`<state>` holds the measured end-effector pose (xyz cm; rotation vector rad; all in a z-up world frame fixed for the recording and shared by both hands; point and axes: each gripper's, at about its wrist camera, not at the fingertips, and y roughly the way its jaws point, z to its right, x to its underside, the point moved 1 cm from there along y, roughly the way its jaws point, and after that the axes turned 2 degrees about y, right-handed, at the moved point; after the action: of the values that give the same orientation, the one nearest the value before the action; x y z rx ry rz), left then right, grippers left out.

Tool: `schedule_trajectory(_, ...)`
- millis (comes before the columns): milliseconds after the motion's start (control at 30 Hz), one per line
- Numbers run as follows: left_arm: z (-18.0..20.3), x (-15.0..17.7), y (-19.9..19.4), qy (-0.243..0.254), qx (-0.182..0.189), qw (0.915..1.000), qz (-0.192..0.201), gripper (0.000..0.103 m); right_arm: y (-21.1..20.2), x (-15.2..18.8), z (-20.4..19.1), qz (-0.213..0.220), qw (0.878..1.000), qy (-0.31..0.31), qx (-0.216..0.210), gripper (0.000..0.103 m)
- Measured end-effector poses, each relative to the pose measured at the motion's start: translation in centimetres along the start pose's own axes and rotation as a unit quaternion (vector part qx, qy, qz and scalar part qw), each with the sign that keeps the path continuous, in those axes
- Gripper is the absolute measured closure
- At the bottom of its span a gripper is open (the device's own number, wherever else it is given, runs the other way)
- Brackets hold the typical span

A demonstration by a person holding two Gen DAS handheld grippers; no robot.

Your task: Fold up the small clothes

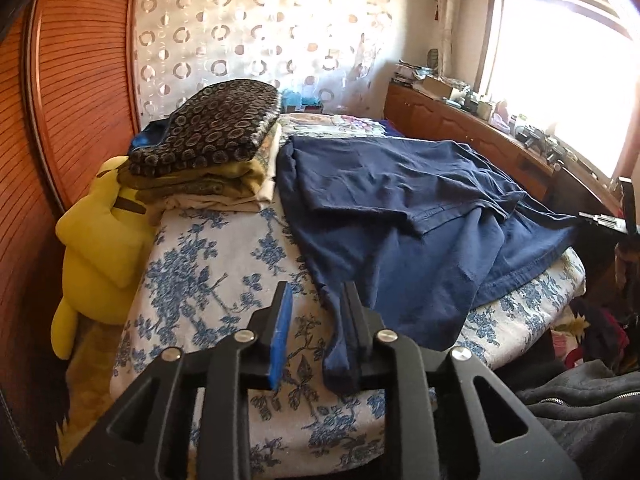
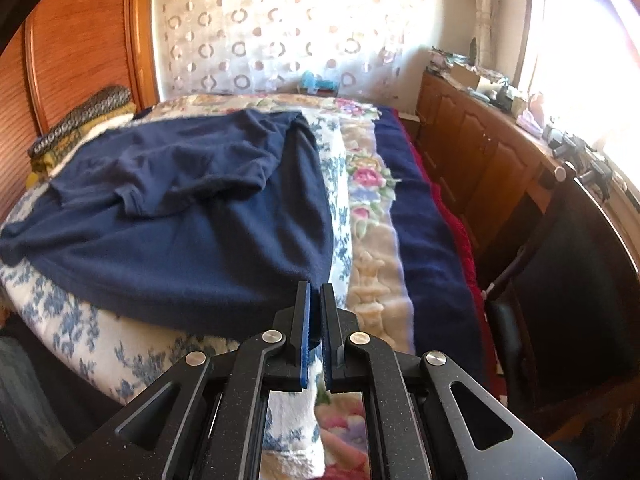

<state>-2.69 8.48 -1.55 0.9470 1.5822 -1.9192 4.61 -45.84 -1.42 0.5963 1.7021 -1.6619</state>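
Observation:
A navy blue T-shirt (image 1: 400,216) lies spread and partly folded on the bed with the blue floral cover (image 1: 208,272); it also shows in the right wrist view (image 2: 192,220). My left gripper (image 1: 318,300) is open, and a corner of the shirt drapes over its right finger (image 1: 354,320). My right gripper (image 2: 316,300) is nearly closed at the shirt's near hem corner, with a bit of navy cloth between the pads.
A stack of folded clothes (image 1: 208,144) sits at the bed's far left, with a yellow plush toy (image 1: 100,248) beside it. A wooden cabinet (image 2: 480,160) with clutter runs along the right under the window. A dark chair (image 2: 560,280) stands near right.

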Motion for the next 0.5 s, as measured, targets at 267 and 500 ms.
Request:
schedule_trajectory(267,1.0,-1.8,2.8,0.002,0.018,0.9998,-0.004,0.062,0.9,-2.8,-2.1,0.033,0.999,0.006,-0.029,0.051)
schedule_trajectory(500,0.8,-4.5,6.6,0.004,0.020,0.9996,-0.019,0.061,5.6,-5.9,-5.1,0.027,0.998,0.006,-0.056,0.040)
